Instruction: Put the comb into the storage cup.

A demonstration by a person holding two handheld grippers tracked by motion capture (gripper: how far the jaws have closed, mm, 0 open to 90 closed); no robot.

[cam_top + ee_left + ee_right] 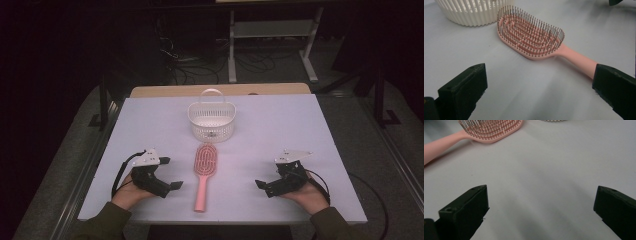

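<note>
Pink hairbrush, bristles up, near basket

No readable text, labels or numbers anywhere.

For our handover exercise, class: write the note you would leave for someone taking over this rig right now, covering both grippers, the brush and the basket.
Left gripper: open, holding nothing, resting on the table left of the brush.
Right gripper: open, holding nothing, resting right of the brush.
Brush: pink, lies flat between the grippers, bristles up, head toward the basket, handle toward the person.
Basket: white, upright, just beyond the brush head; I can't tell whether anything is inside.
Done: nothing yet; the brush is untouched.
Left: probably pick up the brush, likely by the handle, and put it in the basket.
</note>
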